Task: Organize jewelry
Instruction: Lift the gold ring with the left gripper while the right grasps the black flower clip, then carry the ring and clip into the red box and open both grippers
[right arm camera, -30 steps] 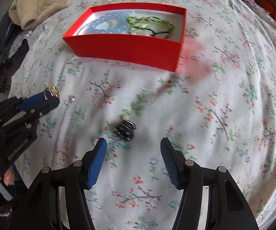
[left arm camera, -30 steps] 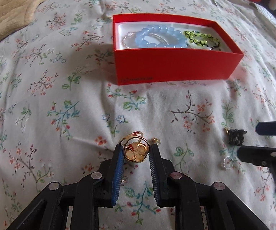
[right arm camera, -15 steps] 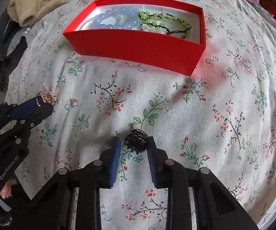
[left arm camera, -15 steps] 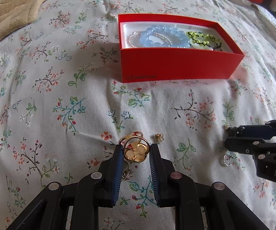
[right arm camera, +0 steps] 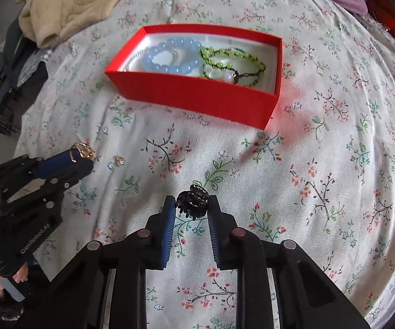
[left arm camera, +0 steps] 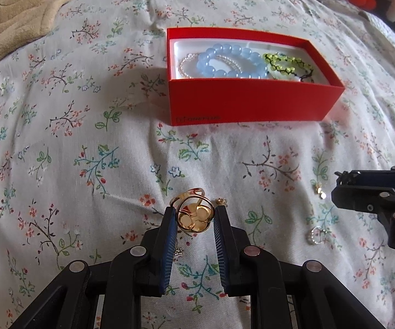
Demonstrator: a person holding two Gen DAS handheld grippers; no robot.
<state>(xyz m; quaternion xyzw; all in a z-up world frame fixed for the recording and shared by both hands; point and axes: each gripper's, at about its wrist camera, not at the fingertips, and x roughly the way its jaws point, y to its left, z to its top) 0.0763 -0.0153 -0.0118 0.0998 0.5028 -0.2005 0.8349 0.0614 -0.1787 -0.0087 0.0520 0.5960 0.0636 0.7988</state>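
The left tongs point(left arm camera: 194, 215) pinch a gold flower ring point(left arm camera: 194, 216) by its sides, the right tongs point(right arm camera: 192, 204) a black beaded ring point(right arm camera: 192, 200), both raised off the floral bed point(left arm camera: 87, 109), likely for the red box point(left arm camera: 246, 101) ahead, where a blue bracelet point(left arm camera: 230, 60) and green bracelet point(left arm camera: 285, 64) lie. Small pieces remain: a silver ring point(left arm camera: 315, 235).

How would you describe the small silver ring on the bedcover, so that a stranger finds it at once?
Start at the red box on the flowered bedcover and come toward the camera, to the right side. The silver ring lies flat there, just beneath the right tool. It alone is silvery and sparkling; the nearby earring is gold.
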